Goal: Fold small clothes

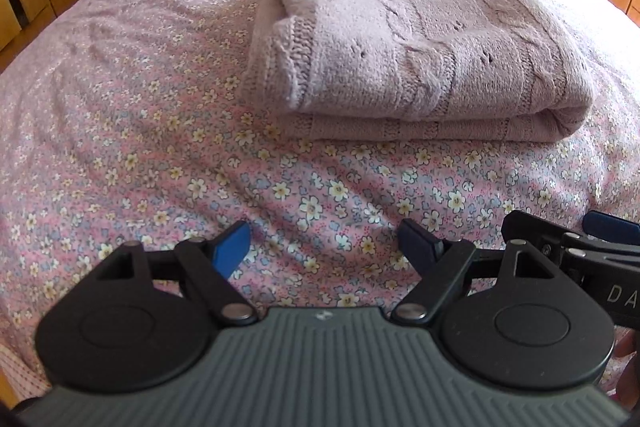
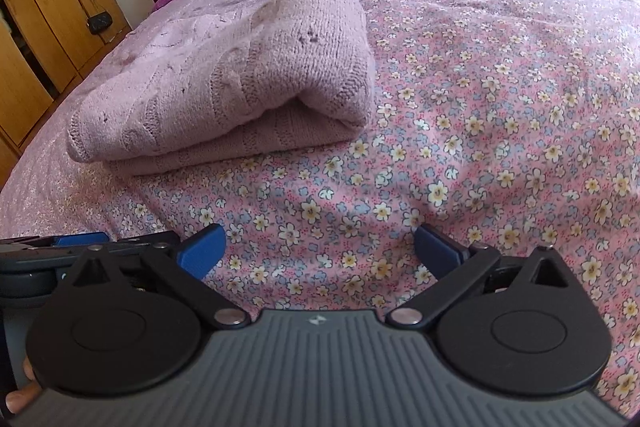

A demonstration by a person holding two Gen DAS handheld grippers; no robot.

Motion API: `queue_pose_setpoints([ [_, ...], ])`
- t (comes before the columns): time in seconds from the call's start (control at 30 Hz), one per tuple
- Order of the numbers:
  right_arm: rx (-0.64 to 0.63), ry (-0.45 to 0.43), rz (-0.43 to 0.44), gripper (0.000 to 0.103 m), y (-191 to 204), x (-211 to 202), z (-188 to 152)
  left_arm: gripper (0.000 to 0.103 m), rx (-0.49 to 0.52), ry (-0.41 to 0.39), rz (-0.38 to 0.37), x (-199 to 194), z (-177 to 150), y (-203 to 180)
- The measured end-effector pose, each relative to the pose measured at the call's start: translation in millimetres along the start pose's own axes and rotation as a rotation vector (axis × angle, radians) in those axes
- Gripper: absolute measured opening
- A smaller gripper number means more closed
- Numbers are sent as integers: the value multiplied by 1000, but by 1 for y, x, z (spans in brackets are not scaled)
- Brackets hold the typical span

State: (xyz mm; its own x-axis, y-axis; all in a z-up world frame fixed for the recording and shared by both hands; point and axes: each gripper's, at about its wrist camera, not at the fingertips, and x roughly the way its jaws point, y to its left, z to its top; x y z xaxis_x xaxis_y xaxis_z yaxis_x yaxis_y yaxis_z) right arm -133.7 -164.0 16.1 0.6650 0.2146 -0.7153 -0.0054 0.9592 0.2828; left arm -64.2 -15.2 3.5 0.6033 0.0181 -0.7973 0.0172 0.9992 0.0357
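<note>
Folded pink sweater on floral bedsheet, left gripper and right gripper fingers spread wide, seemingly empty

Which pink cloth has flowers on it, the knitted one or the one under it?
The bedsheet underneath has the little flowers. The folded knitted sweater lying on it is plain pink.

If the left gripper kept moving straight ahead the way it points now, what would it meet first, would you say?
Probably the folded pale pink knitted sweater on the floral pink bedsheet. The open left gripper points at its near folded edge, though it might brush the sheet first; depth is unclear.
</note>
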Motion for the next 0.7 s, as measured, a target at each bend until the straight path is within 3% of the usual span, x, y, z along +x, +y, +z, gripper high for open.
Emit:
queue_pose_setpoints([
  [0.7,-1,4,-2,103,-1,3,-1,83,-3,-6,-4,1,-1,2],
])
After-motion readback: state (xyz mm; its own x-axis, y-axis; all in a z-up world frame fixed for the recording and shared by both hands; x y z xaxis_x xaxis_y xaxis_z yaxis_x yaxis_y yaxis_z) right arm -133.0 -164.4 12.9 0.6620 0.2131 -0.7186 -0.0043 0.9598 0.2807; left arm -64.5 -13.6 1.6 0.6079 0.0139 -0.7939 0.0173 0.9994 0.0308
